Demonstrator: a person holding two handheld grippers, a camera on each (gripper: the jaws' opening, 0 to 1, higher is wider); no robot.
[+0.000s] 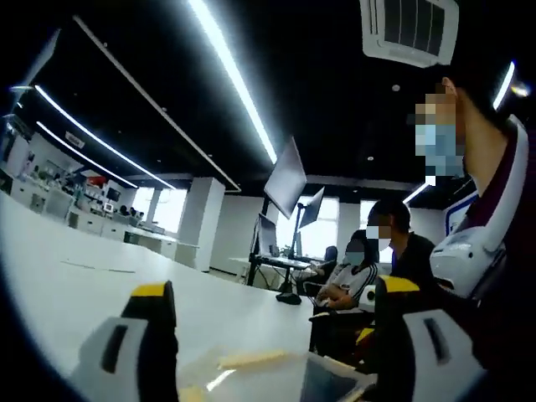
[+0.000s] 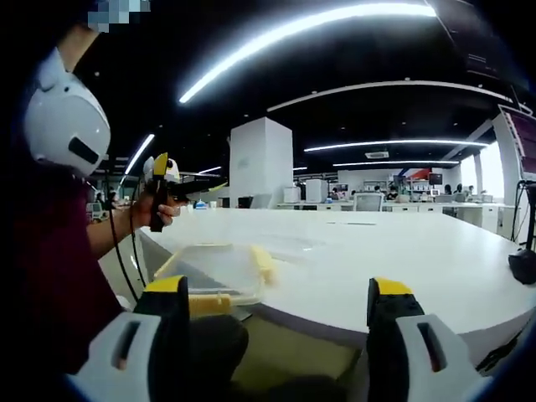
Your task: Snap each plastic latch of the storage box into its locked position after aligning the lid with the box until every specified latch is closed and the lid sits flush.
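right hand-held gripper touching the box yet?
No. The right hand-held gripper hangs open, apart from the storage box on the white table.

White tabletop [image 2: 394, 260]: broad bare surface centre to right of the right gripper view, free passage for me there. Clear plastic storage box with yellow latches [image 2: 219, 272] sits at the table's near edge, lower left. My left gripper [image 2: 159, 191] hangs above that corner, upper left. Black monitor base [image 2: 524, 265] at far right edge.
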